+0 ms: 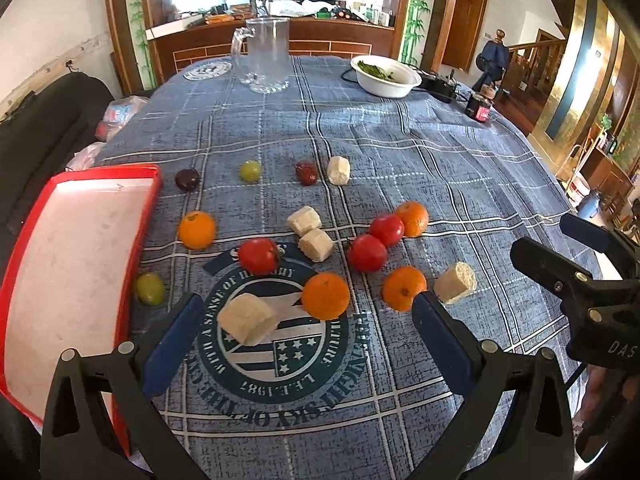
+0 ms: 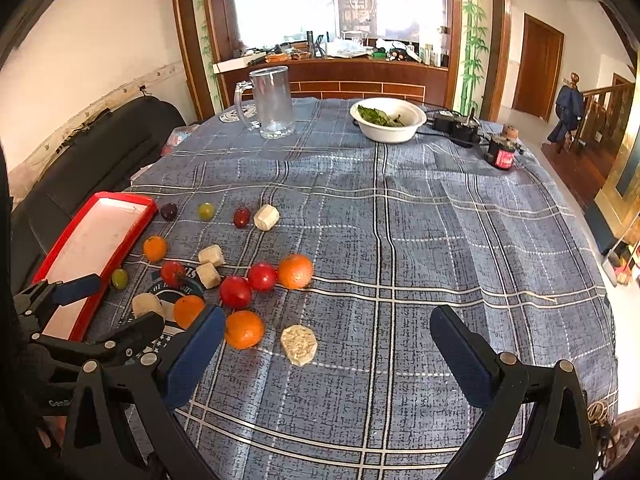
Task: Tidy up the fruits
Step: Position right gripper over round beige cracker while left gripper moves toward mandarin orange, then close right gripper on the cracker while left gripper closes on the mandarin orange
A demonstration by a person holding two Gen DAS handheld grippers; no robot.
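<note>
At the left edge of both frames lies the shallow red-rimmed tray with a pale floor (image 1: 80, 248), bare, so we judge the sorting is only at its start. The fruits are scattered over the blue plaid tablecloth on the table (image 1: 400, 152), right of the tray: a green grape (image 1: 150, 288) just beside the rim, round oranges such as the nearest one (image 1: 325, 295), red tomatoes (image 1: 259, 255), pale peeled banana chunks (image 1: 248, 319), and a far row that includes a dark grape (image 1: 187, 179).

Our left gripper (image 1: 308, 312) hovers low with its blue-padded fingers (image 1: 176, 344) spread wide, holding nothing; a banana chunk and the nearest orange sit between them in the lower middle of its frame. Next, we think, it should settle around one piece, close gently, as the banana looks soft, and carry it left to the tray.

Our right gripper (image 2: 326, 332) is likewise wide open and empty, near an orange (image 2: 244, 329) and a flat banana slice (image 2: 299, 344).

Only the right view shows the left gripper from outside, over the tray's near corner; only the left view reads the round printed emblem (image 1: 280, 344) in full
</note>
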